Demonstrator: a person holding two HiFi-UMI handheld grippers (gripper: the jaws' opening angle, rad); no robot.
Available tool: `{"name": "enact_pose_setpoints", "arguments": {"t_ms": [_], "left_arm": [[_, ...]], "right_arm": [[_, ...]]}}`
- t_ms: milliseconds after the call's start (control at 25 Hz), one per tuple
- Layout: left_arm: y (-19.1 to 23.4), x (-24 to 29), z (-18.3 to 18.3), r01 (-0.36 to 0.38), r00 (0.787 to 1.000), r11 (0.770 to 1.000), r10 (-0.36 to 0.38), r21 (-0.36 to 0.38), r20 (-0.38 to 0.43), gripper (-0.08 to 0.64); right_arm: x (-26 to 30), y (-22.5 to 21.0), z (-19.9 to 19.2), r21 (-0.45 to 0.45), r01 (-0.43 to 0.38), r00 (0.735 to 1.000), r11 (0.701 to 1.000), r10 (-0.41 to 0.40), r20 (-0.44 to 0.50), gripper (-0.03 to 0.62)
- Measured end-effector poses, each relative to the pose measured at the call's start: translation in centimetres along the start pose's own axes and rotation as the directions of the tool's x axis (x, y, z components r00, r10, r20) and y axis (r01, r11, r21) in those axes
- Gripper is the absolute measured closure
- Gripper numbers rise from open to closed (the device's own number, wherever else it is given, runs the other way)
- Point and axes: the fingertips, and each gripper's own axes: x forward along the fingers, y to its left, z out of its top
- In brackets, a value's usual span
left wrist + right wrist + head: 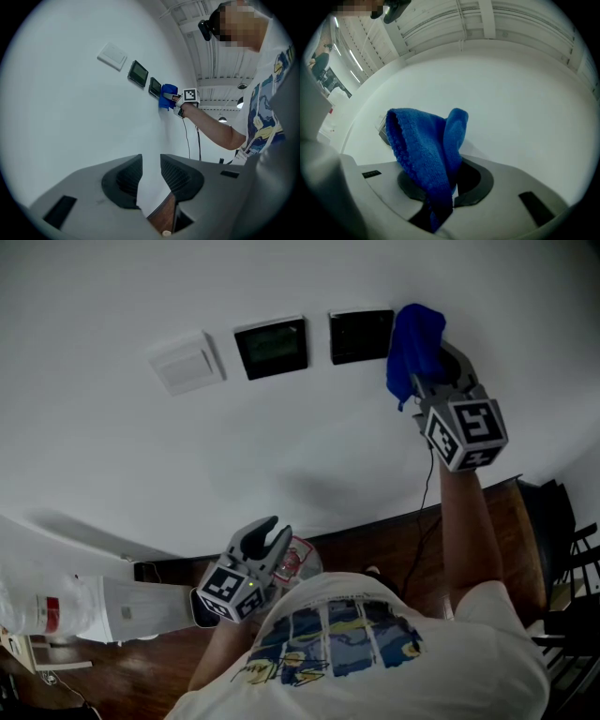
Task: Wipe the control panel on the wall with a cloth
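Cloth (417, 334) clamped in right tool (435, 369), arm (464, 521) stretched up beside control panel (361, 336).

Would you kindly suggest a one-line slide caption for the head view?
Right gripper holds a blue cloth at the rightmost dark wall panel; left gripper hangs low, jaws apart and empty.

The head view looks from behind the left hand-held gripper (278, 531) and right hand-held gripper (433, 367), facing the wall (309, 446). The left gripper view looks along that wall from well apart. Both views share the control panel (361, 336) beside the right hand-held gripper. The right gripper view faces the wall close-up, past its cloth (426, 154).
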Motion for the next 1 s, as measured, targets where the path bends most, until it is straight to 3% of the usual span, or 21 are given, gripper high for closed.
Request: {"name": "enact_pose_setpoints", "arguments": {"t_ms": [440,1000], "left_arm": [[0.0,-1.9,0.8,-0.006,1.000,1.000,0.006,0.021,0.006,0.463],[0.3,-6.5,0.6,0.017,1.000,0.998,-0.018,0.059,0.009,0.463]], "right_arm": [[-4.4,1.7,0.1,0.033,0.006,1.000,0.999,-0.006,0.005,0.500],[-17.5,10.9,-3.8,0.125,0.035,0.990,0.992,-0.018,-0.140,0.500]]}}
